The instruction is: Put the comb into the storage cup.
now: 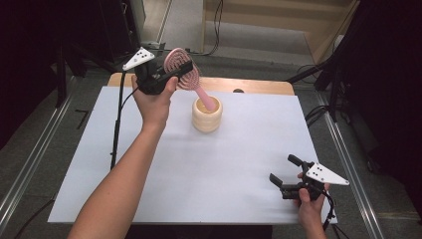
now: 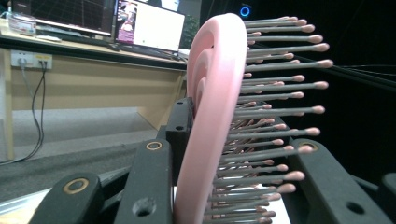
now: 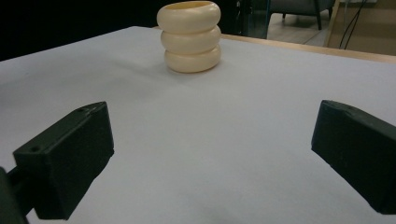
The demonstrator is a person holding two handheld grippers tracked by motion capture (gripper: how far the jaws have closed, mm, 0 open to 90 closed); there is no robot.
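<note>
A pink hairbrush [image 1: 199,89] is held by its head in my left gripper [image 1: 182,68], raised over the far part of the table. Its handle slants down to the right, and the end sits at the mouth of a cream ribbed cup [image 1: 207,117]. In the left gripper view the brush [image 2: 215,116] stands edge-on between the jaws of that gripper [image 2: 243,154], bristles pointing right. My right gripper [image 1: 284,172] rests low at the near right, open, with nothing between its jaws. In the right gripper view the cup [image 3: 190,36] stands upright far ahead of that gripper [image 3: 212,154].
A white sheet [image 1: 224,164] covers the table, with a wooden edge [image 1: 259,85] showing at the far side. The left gripper's cable [image 1: 117,124] hangs down along the left part of the sheet. Dark stands and cables surround the table.
</note>
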